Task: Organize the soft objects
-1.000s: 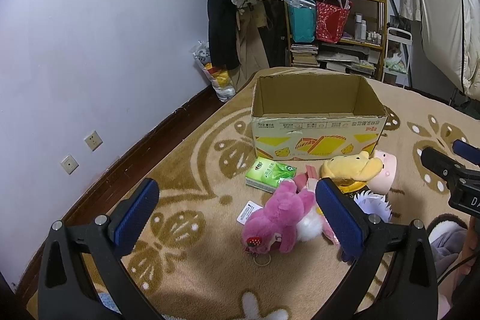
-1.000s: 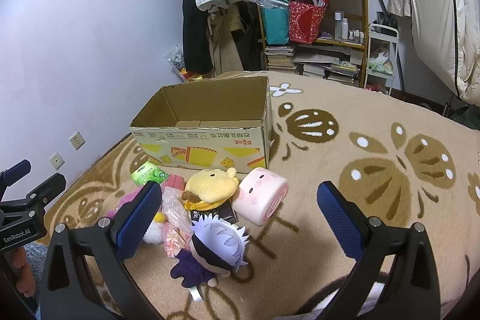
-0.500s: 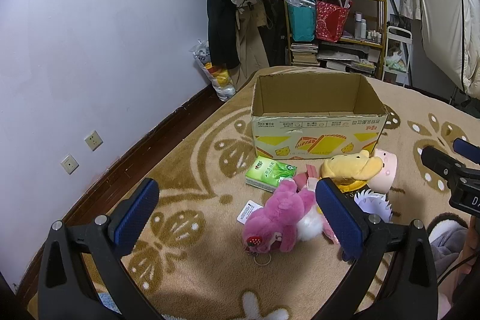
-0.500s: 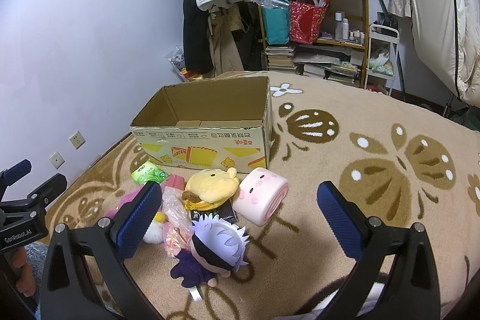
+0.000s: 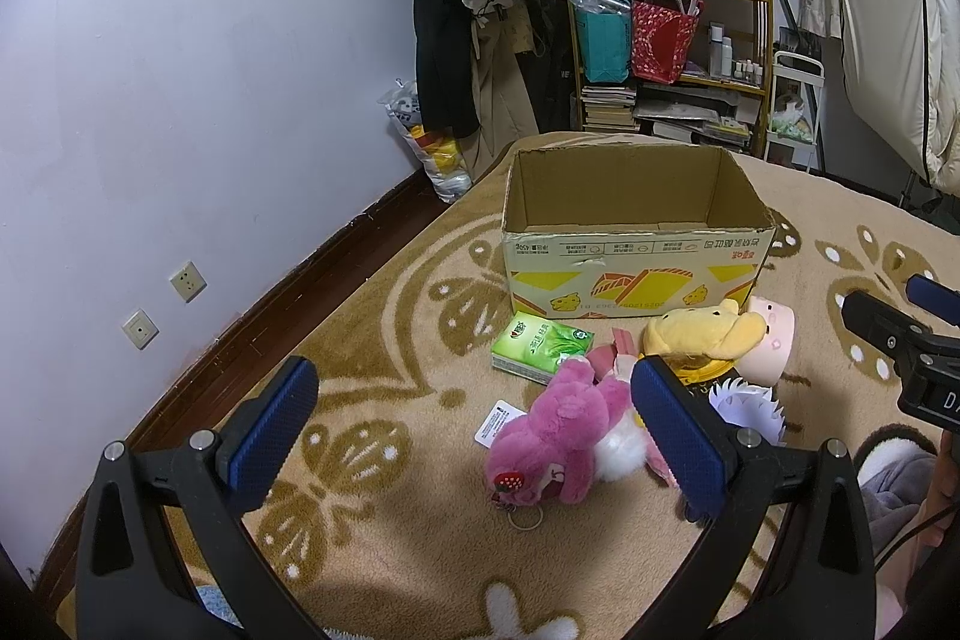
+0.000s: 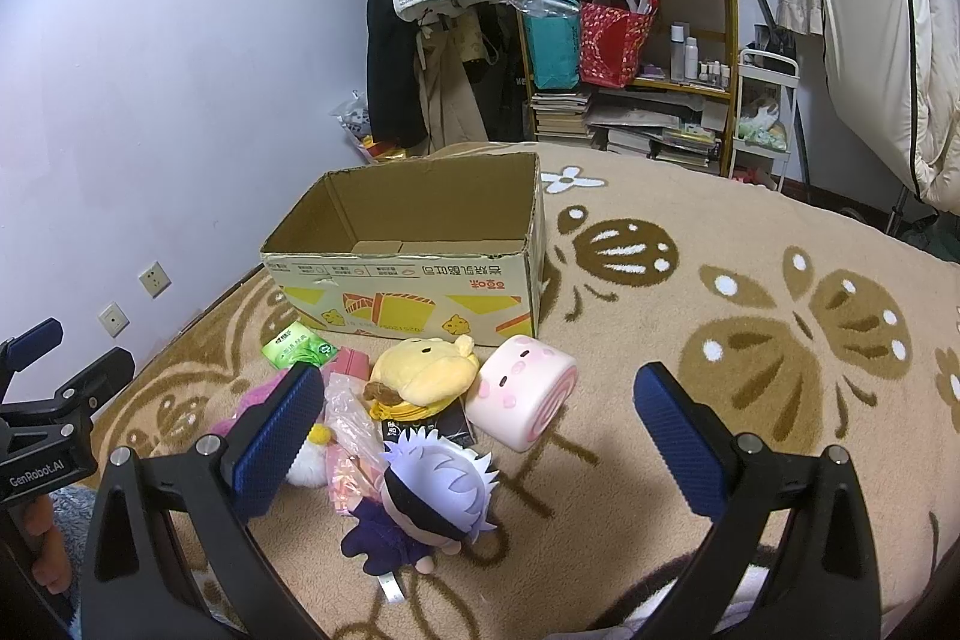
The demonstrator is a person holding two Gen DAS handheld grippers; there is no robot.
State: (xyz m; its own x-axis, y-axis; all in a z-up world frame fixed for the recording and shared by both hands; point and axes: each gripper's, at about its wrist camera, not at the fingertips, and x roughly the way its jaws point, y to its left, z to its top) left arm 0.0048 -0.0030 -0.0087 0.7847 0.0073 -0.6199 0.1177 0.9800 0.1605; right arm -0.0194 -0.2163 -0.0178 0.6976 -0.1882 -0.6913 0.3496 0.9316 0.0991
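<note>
- The left claw [image 5: 474,430] hangs with its blue pads spread wide and nothing between them; the right claw [image 6: 480,436] is just as wide apart and empty.
- Below the left one lies the pink plush [image 5: 552,442] on the carpet [image 5: 372,538], and below the right one the white-haired doll [image 6: 432,496].
- Just past them sit the yellow plush [image 6: 426,376], the pink roll cushion [image 6: 522,400] and a green tissue pack [image 5: 540,346], all near the carpet's wall-side edge, in front of the open cardboard box [image 5: 630,268].
- These toys look light and squashy; I'd pinch each across its plump body, not a limb.
- The box floor is mostly hidden by its front wall, and the crinkly pink packet [image 6: 348,430] is hard to identify.
</note>
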